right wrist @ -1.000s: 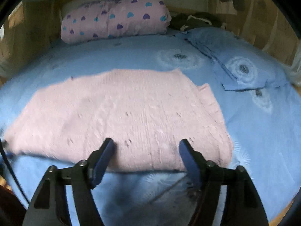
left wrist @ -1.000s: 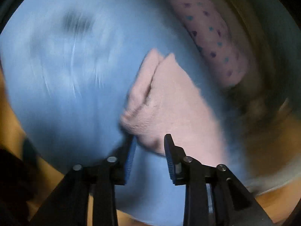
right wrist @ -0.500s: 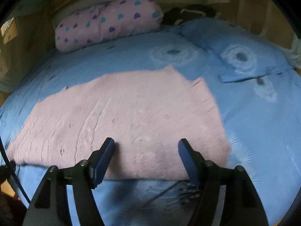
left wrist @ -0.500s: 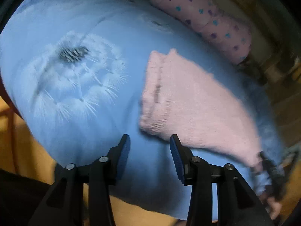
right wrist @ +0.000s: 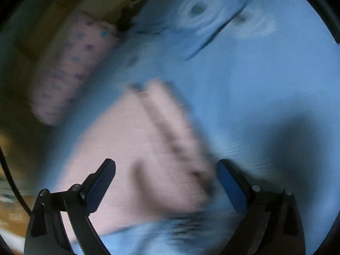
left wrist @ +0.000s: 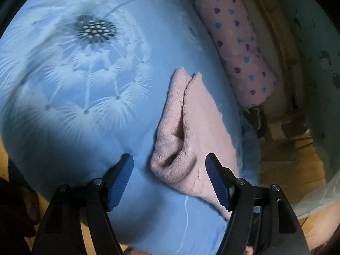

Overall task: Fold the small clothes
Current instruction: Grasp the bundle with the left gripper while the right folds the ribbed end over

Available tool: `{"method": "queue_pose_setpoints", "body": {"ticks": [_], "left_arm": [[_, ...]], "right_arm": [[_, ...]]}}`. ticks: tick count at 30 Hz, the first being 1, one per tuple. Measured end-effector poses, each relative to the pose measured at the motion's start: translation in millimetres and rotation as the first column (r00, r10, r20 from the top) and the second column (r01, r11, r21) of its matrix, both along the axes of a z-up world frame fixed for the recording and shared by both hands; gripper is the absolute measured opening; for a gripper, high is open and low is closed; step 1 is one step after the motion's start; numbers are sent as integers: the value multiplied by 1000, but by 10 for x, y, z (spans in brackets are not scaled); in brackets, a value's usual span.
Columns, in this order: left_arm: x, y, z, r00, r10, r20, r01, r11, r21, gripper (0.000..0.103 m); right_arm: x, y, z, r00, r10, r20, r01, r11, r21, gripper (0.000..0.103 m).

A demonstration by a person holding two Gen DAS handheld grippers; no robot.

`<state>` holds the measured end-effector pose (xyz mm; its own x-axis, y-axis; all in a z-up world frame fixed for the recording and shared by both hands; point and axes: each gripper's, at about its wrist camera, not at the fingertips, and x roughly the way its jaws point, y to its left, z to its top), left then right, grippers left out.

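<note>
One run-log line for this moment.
left gripper: opening, nothing gripped | right gripper: opening, nothing gripped | pink knit garment: on blue bedsheet

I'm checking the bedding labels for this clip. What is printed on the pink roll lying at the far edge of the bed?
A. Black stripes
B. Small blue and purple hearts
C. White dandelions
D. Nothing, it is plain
B: the pink roll is dotted with small teal-blue and purple hearts; the dandelions are on the blue sheet.

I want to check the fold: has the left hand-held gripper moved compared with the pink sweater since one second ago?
Yes. The left hand-held gripper has let go of the pink sweater, which lies on the blue bedsheet; its jaws are opening around the sweater's near corner without gripping.
</note>
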<state>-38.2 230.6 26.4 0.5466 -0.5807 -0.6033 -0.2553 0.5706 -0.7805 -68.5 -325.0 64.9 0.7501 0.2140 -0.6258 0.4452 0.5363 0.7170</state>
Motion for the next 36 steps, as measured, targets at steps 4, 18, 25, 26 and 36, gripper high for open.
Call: {"method": "queue_pose_setpoints", "body": {"ticks": [4,18,25,26,36], "left_arm": [[128,-304,114,989,-134,57,130,989,73,54],[48,-172,-26,996,-88,-26,84,989,-120,0],[-4,-260,159,991,-131,-40,130,991,-23,0],[-4,-256,127,990,-129,-62,129,992,6,0],[27,-551,299,984,-174,-26,174,947,269,0]], "right_arm": [[110,26,-128,1000,25,7,-25,999,44,66],[108,54,145,991,128,-47,-128,992,2,16],[29,52,194,989,131,-65,-132,991,-12,16],[30,40,154,989,124,-84,-124,992,-2,17],[137,73,217,975,-3,-222,-54,966,-251,60]]}}
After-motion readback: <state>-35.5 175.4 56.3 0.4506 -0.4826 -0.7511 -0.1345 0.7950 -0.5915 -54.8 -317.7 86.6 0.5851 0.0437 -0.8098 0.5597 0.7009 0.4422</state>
